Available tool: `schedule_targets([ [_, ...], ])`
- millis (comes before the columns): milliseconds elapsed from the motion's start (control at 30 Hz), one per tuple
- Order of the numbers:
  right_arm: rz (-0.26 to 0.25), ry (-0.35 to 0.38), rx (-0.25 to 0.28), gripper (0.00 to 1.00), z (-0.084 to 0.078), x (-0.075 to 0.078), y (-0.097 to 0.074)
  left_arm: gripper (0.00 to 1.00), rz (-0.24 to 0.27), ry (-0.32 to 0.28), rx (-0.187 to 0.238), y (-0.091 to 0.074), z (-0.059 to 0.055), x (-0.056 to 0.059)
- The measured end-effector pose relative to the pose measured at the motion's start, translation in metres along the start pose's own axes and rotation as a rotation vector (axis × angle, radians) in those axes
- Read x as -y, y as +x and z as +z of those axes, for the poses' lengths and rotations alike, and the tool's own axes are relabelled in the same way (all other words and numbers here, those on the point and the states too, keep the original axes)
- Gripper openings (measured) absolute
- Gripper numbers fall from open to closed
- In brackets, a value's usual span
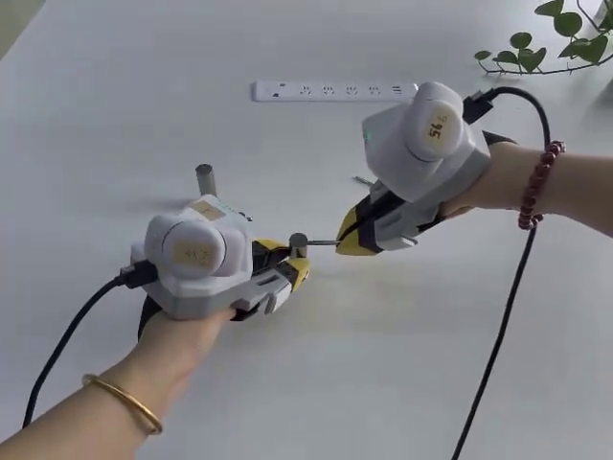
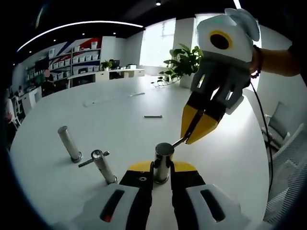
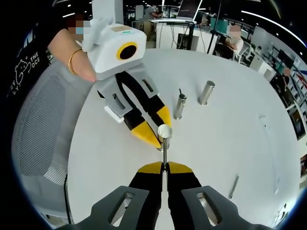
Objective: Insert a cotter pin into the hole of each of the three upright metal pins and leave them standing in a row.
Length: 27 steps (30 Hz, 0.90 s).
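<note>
A wide white table carries everything, with a leafy plant at its far corner and a white power strip lying flat beyond the hands. The left gripper is clamped on the shaft of an upright metal pin, which stands on the table between its yellow tips. The right gripper faces it, jaws pinched on a cotter pin whose far end meets that pin just below its head. I cannot tell whether it has entered the hole. Beside them stands a second metal pin with a cotter pin pushed through its hole. A third metal pin stands upright farther along. One loose cotter pin lies flat on the table, well apart.
</note>
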State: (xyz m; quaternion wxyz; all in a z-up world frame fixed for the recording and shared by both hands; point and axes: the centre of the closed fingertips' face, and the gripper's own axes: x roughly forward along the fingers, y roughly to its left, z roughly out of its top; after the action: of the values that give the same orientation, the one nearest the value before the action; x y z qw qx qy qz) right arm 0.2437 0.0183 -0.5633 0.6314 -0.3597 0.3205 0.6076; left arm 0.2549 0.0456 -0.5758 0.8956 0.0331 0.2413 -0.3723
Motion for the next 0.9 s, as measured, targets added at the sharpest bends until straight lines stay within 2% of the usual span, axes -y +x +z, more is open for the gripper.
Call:
schedule_targets([
  [200, 0.013, -0.011, 0.0, 0.0, 0.004, 0.006, 0.006, 0.12, -0.003, -0.013, 0.002, 0.0, 0.0, 0.001],
  [600, 0.023, -0.007, -0.002, 0.0, 0.012, 0.003, 0.014, 0.12, 0.014, -0.065, 0.015, 0.003, -0.005, 0.0],
  [700, 0.023, 0.012, -0.005, 0.0, 0.013, 0.002, 0.015, 0.12, 0.021, -0.069, 0.015, 0.003, -0.006, -0.001],
  [900, 0.017, -0.02, -0.013, 0.0, 0.013, 0.003, 0.016, 0.12, 0.032, -0.079, 0.01, 0.004, -0.008, -0.001],
])
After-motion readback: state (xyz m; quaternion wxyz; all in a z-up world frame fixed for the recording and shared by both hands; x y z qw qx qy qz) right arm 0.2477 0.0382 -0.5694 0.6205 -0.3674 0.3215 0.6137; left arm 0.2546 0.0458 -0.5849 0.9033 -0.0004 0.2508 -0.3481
